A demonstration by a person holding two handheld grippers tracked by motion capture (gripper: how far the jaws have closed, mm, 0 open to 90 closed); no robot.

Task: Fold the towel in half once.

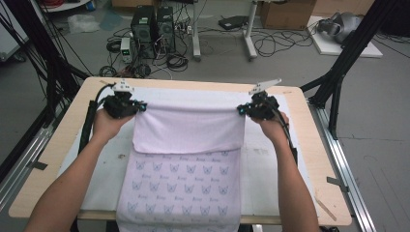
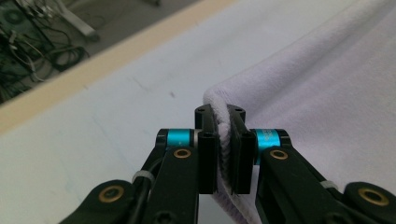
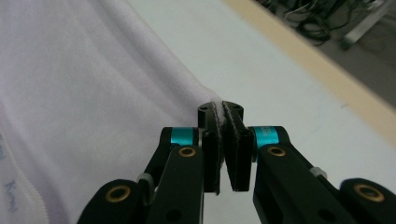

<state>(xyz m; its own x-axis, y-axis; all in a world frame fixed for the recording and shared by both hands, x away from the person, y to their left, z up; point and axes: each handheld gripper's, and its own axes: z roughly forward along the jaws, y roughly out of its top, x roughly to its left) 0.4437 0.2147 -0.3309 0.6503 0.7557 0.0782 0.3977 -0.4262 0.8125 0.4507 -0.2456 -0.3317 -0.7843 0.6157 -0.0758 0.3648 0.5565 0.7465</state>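
A pale lilac towel (image 1: 186,159) with a butterfly print lies down the middle of the table, its near end hanging over the front edge. Its far part is lifted and folded back toward me, plain side up. My left gripper (image 1: 140,106) is shut on the towel's far left corner (image 2: 223,135), the cloth pinched between the pads. My right gripper (image 1: 240,110) is shut on the far right corner (image 3: 219,116) in the same way. Both grippers hang above the table at about the same height, the towel's edge stretched between them.
A white mat (image 1: 270,164) covers the wooden table (image 1: 319,159) under the towel. Black frame posts (image 1: 338,72) stand at the table's far corners. Computers and cables (image 1: 150,34) lie on the floor beyond the far edge.
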